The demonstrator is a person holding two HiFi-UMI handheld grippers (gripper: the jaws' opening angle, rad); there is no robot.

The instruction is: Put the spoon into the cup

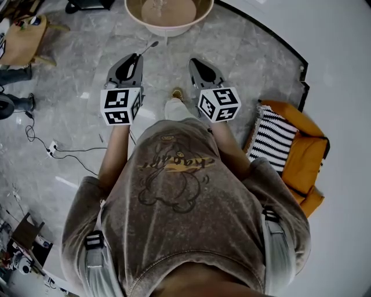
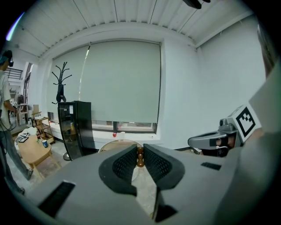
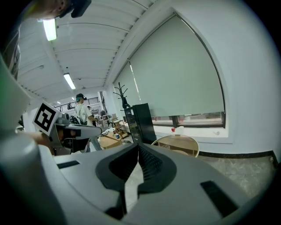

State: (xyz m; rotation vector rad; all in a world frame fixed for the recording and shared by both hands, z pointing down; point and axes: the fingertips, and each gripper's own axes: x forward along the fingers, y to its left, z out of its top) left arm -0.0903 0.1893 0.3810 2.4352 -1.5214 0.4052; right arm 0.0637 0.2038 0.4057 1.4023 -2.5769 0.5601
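Left gripper (image 1: 137, 57): ribbed dark pads clamped on the spoon (image 2: 140, 157), gripping its turned, beaded brown handle, with the thin end poking out ahead. Right gripper (image 3: 138, 148): ribbed pads closed together, nothing between them. Beyond both: round beige table (image 1: 168, 13) on grey marbled floor (image 1: 249, 52).

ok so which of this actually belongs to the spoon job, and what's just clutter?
Job:
- spoon, clamped in the left gripper
- right gripper, shut, empty
- round table ahead, probably the destination
- no cup in view

Lying about:
- orange chair with striped cushion
- floor cable
- black cabinet
- coat stand
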